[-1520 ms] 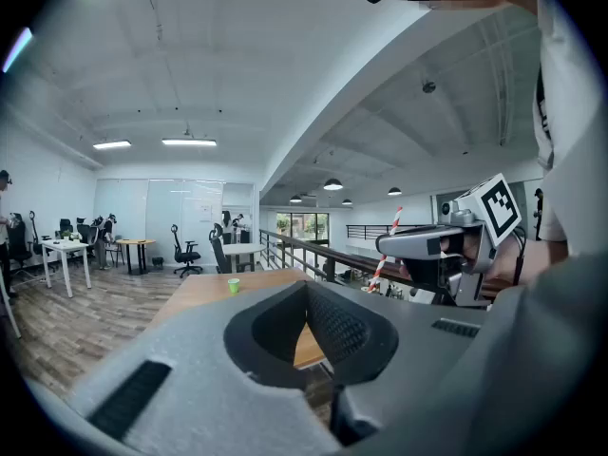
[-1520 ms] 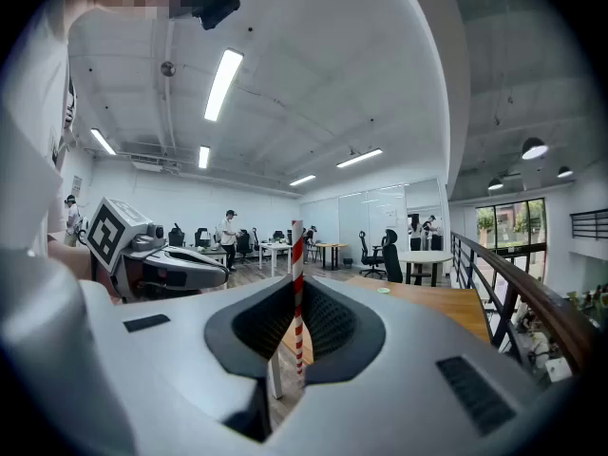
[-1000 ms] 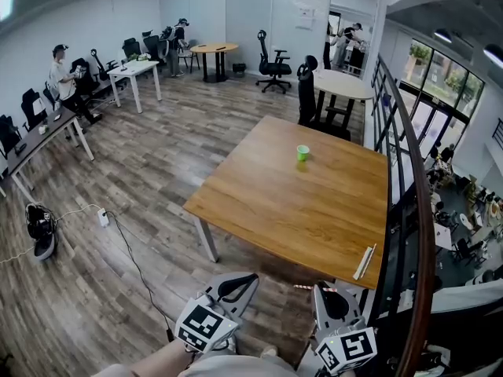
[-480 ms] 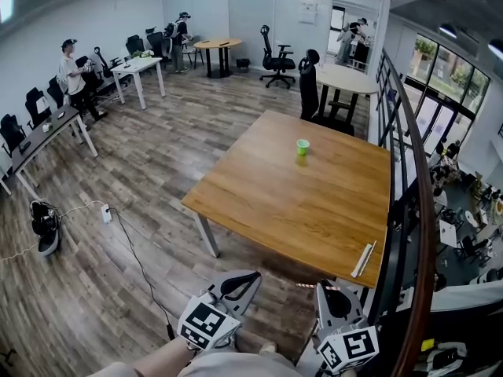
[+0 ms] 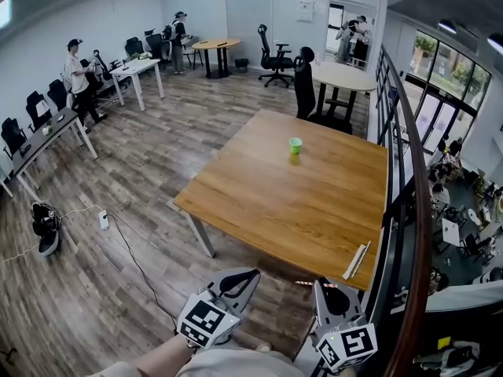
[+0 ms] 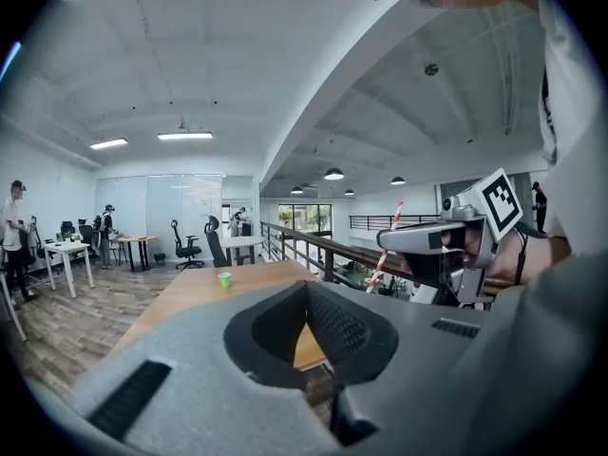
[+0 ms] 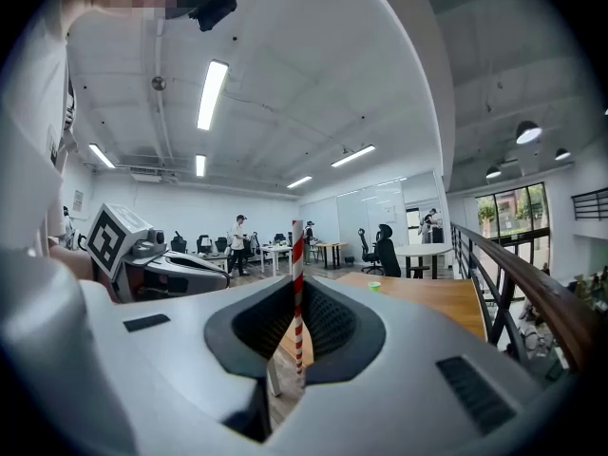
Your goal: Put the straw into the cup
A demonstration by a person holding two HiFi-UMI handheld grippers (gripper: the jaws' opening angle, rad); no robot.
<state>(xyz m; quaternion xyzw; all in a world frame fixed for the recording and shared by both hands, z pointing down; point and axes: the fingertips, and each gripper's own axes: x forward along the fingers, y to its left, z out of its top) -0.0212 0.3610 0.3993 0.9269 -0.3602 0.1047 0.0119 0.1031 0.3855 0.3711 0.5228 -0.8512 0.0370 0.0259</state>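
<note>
Jaws of your left gripper (image 6: 306, 289) are pressed together with nothing between them. Beside it to the right, your right gripper (image 7: 297, 285) pinches the thin red-and-white striped straw (image 7: 297, 255) upright, its top rising above the jaws. The small green cup (image 5: 295, 144) stands well ahead of both grippers, apart from the straw, on the square wooden table (image 5: 314, 203).

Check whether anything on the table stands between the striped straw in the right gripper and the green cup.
Nothing visible does. The red-and-white striped straw, held in the jaws of the right gripper, faces bare wooden table up to the small green cup. A white strip lies off to the right, near the table's corner.
</note>
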